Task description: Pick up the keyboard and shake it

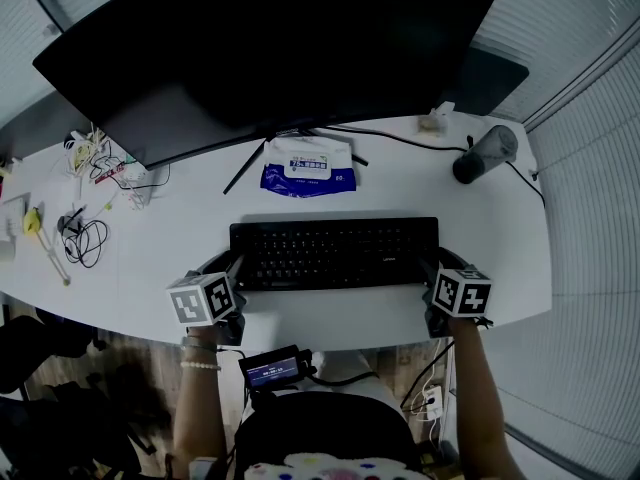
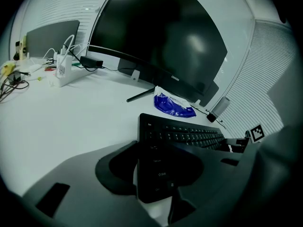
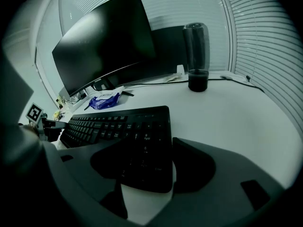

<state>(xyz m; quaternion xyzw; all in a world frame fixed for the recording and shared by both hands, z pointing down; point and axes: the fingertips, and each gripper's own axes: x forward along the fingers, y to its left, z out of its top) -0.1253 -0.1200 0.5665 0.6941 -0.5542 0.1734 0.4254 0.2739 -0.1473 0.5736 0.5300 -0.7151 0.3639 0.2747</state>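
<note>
A black keyboard (image 1: 335, 251) lies lengthwise along the front of the white desk (image 1: 140, 268). My left gripper (image 1: 225, 268) is at its left end. In the left gripper view the keyboard (image 2: 189, 135) end sits between the jaws of the left gripper (image 2: 158, 174), with the outer pad against the edge and the inner jaw over the keys. My right gripper (image 1: 443, 268) is at the right end. In the right gripper view the keyboard (image 3: 118, 124) end fills the right gripper (image 3: 156, 167) the same way, with only a thin sliver of desk showing beside the outer pad.
A large dark monitor (image 1: 270, 38) stands behind the keyboard on a thin-legged stand. A blue pack of wipes (image 1: 308, 166) lies between them. A dark tumbler (image 1: 487, 151) stands at the back right. Cables and a power strip (image 1: 105, 173) crowd the left side.
</note>
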